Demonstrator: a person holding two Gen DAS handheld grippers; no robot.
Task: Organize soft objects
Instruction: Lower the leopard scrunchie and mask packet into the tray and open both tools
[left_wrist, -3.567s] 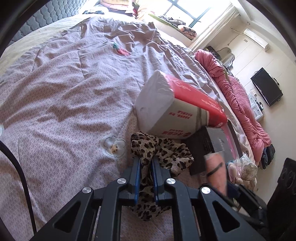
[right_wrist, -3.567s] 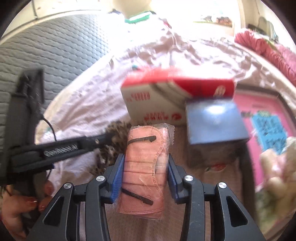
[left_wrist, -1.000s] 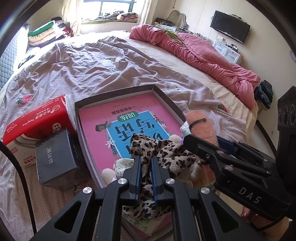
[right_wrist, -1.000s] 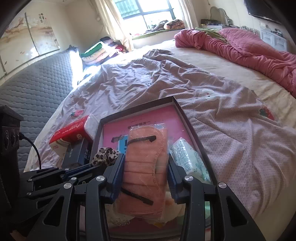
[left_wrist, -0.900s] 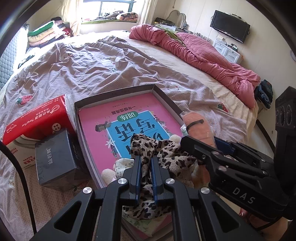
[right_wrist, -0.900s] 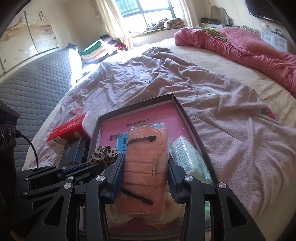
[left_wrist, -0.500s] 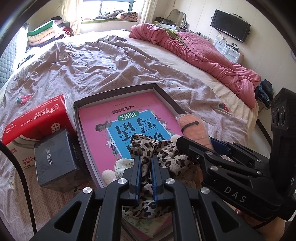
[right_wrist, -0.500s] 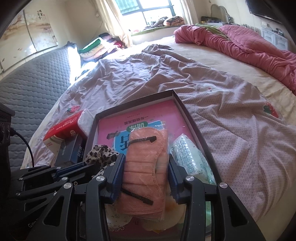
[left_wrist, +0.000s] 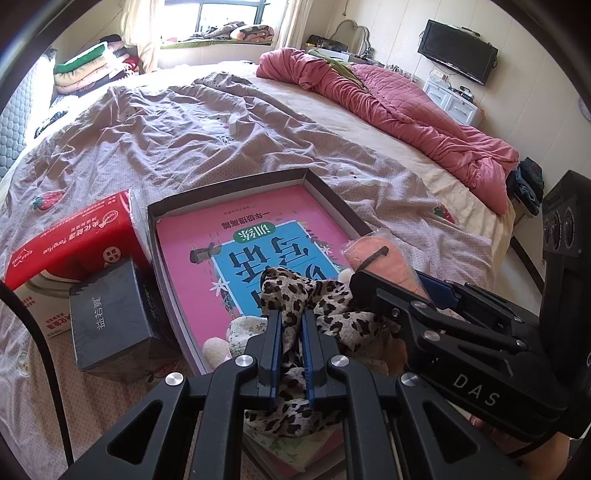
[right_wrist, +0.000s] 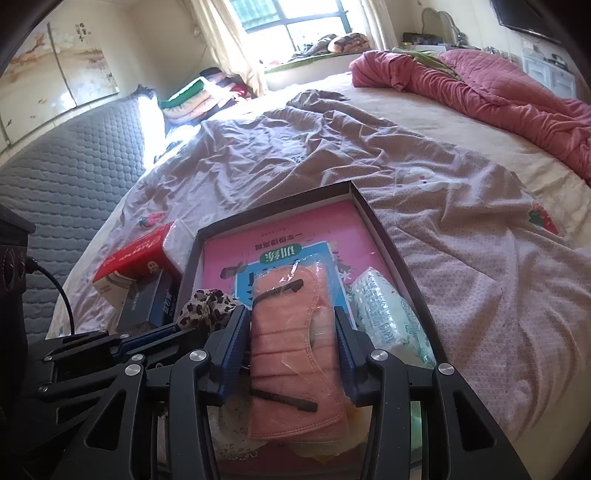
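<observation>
The left claw (left_wrist: 291, 347) is seen clamped tight on the leopard-print scrunchie (left_wrist: 314, 306), its blue pads pinching a gathered fold of the fabric. The right claw (right_wrist: 291, 350) is closed on the bagged salmon-pink mask (right_wrist: 291, 347), the pads pressing the packet's two long edges. Both items are held over the near end of the dark shallow box (left_wrist: 229, 184), which lies on the bed and is lined with a pink booklet (left_wrist: 207, 266).

The scrunchie is judged very light and limp; it would be crushed without harm, and any bunched part can be taken, since its loose ends merely hang. The mask is flat, light and pliable, but its clear wrapper is probably slippery (a grip across the narrow width, near the middle, is likely safest, as a grip at one end would let it droop or slide out).

Inside the box, by its right wall, a tissue packet (right_wrist: 388, 314) is lying; just outside the box's left wall a red tissue pack (left_wrist: 74, 240) and a dark small carton (left_wrist: 110, 317) are resting.
</observation>
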